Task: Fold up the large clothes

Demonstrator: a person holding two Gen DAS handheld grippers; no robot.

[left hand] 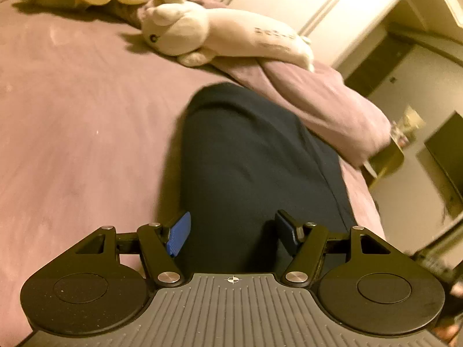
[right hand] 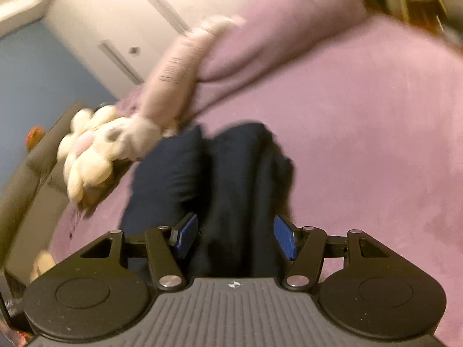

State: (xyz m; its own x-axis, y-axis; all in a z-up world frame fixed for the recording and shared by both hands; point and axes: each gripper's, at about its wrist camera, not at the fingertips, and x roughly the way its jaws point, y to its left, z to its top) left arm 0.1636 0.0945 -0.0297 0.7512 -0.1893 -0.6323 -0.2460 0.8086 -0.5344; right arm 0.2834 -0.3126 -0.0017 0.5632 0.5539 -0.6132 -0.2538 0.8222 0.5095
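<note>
A dark navy garment lies folded lengthwise on the pink bedspread. In the left wrist view it stretches away from my left gripper, whose blue pads stand apart over its near end without pressing on the cloth. In the right wrist view the same garment shows as rumpled lengthwise folds. My right gripper hovers over its near end, jaws apart, with its pads clear of the fabric. The garment's near edge is hidden under both gripper bodies.
A long pale plush animal lies on a rolled pink blanket just beyond the garment's far end. A cream paw-shaped plush sits beside it. White wardrobe doors stand behind; the bed's edge drops off at the right.
</note>
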